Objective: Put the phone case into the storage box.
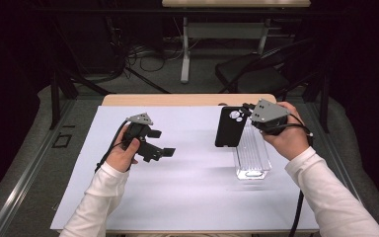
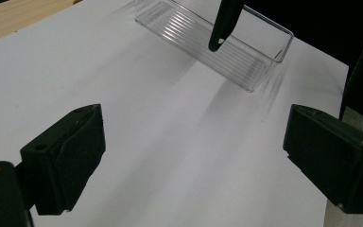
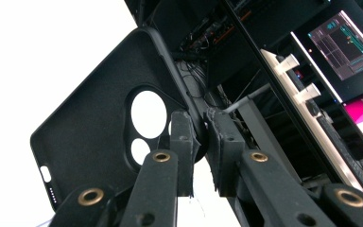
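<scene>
Right gripper (image 1: 245, 114): held up in the person's right hand (image 1: 288, 136) at the right of the surface, its fingers (image 3: 184, 142) clamped together on one edge of the black phone case
Phone case (image 1: 228, 127): hangs in the air off the surface, upright, just left of the clear tray and over its far end; the camera cut-out sits near the top, next to the grip; in the right gripper view its hollow inner side faces the camera
Clear tray (image 1: 250, 154): long ribbed transparent box lying on the white surface (image 1: 187, 163), below and just beside the case; in the left gripper view the case's lower corner (image 2: 223, 23) hangs above its inside
Left gripper (image 1: 162, 143): held in the left hand (image 1: 123, 154) over the left half of the surface, well apart from the tray, fingers (image 2: 68, 151) wide apart with nothing but bare white surface between them
Background: wooden surface edge (image 1: 177, 99) beyond the white sheet, a dark chair (image 1: 256, 74) farther back
</scene>
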The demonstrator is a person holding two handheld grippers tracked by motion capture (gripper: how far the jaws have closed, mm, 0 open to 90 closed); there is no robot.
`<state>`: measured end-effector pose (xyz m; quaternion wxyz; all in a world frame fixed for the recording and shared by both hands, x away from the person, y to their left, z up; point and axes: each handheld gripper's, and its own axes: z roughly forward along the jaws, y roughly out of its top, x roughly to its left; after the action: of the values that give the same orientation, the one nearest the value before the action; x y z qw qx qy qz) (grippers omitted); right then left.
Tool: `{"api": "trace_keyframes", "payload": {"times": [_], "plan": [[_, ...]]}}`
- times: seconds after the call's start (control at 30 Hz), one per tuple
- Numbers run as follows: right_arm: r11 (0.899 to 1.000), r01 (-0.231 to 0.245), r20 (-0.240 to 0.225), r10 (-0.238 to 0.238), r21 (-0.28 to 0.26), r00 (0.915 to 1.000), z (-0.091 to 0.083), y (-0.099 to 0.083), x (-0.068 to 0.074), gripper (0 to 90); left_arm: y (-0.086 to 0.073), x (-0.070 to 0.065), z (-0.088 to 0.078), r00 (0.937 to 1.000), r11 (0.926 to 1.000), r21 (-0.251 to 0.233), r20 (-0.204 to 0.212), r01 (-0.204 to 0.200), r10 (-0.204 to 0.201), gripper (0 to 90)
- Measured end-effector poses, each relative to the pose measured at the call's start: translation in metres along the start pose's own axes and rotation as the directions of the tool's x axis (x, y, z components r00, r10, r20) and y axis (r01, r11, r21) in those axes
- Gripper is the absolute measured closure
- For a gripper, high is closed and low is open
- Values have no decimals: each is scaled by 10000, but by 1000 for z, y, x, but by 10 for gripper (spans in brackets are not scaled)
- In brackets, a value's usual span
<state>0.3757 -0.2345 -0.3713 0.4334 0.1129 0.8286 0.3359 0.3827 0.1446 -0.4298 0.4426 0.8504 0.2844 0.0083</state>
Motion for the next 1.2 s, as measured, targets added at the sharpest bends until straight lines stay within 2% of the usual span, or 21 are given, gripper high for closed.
{"api": "trace_keyframes", "payload": {"times": [0.4, 0.97, 1.2], "plan": [[9992, 37, 322, -50, 403, 9995, 0, -11, -16, 815, 0, 2, -3, 10000, 9999, -85, -4, 89, -89, 68], [9972, 341, 569, -380, 667, 9977, 4, -16, -28, 815, 0, 4, -9, 9996, 9997, -203, -204, 170, -174, 68], [9966, 199, 803, -264, 802, 9964, 3, -20, -35, 814, -1, 4, -9, 9996, 9996, -190, -201, 212, -215, 69]]}}
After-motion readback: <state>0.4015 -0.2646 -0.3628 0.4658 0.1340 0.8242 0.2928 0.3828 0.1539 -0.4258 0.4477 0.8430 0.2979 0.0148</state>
